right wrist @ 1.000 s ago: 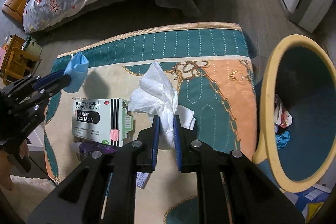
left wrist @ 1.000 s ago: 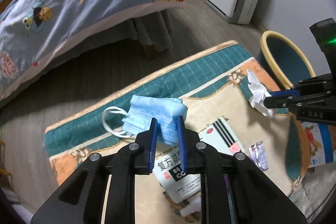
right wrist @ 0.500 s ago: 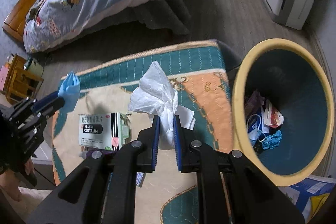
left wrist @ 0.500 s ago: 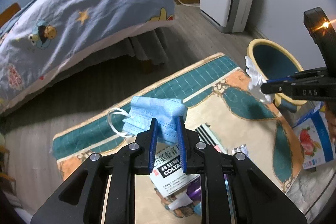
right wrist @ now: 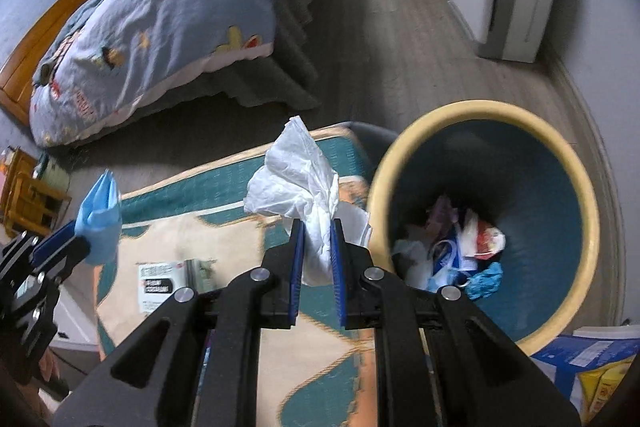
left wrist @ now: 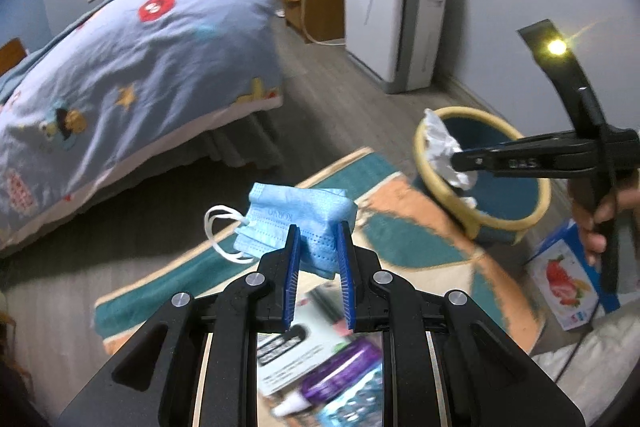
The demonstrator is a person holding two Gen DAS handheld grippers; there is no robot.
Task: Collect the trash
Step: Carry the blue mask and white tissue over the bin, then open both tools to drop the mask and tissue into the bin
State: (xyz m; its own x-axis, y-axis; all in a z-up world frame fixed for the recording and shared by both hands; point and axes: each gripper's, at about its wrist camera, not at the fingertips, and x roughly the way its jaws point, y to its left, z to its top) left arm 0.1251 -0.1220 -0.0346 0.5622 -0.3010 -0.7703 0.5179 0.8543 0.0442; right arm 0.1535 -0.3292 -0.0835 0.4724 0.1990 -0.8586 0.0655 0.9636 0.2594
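Left wrist view: the left tongs point(left wrist: 318, 239) are clenched on a folded blue face mask point(left wrist: 296, 217), held above the rug point(left wrist: 400, 239), well short of the waste bin point(left wrist: 508, 223). The right tongs point(left wrist: 460, 159) grip a crumpled white tissue point(left wrist: 440, 143) at the bin's near rim.

Right wrist view: the right tongs point(right wrist: 317, 235) are clamped on the tissue point(right wrist: 296, 175), just beside the bin point(right wrist: 484, 111), which holds mixed trash point(right wrist: 460, 251). The left tongs point(right wrist: 76, 241) carry the mask point(right wrist: 100, 215), well apart from the bin. A medicine box point(right wrist: 164, 281) lies on the rug point(right wrist: 224, 183).
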